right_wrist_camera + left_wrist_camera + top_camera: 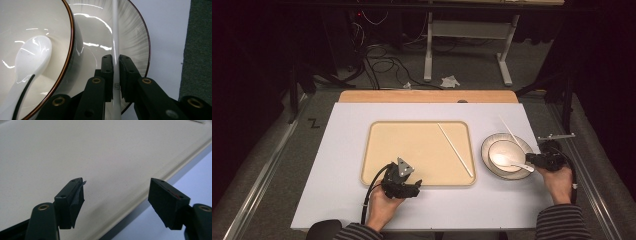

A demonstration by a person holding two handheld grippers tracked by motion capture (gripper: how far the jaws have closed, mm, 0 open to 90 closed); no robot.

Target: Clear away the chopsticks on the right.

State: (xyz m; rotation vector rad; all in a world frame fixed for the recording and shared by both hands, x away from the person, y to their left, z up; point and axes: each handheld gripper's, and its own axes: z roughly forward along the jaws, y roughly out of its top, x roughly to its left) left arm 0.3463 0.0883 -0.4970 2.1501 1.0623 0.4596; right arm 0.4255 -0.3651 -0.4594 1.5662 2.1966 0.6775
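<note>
A tan tray [384, 150] lies mid-table with one white chopstick [455, 149] slanting across its right side. To its right is a grey-streaked plate [486, 150] carrying a white bowl [506, 156] that holds a white spoon [512, 161]. A second white chopstick [511, 131] lies across the plate's right rim. My right gripper [116, 58] is shut on this chopstick [115, 30], pads pressed against both sides, beside the bowl [37, 20] and spoon [32, 60]. My left gripper [116, 186] hangs open over the tray [75, 150] near its front edge, with nothing between its fingers.
A pale blue-white sheet [342, 190] covers the table around the tray. A wooden strip [427, 96] runs along the far edge. Beyond it are cables and a desk frame [462, 45] on the floor. A dark mat [200, 50] borders the table's right side.
</note>
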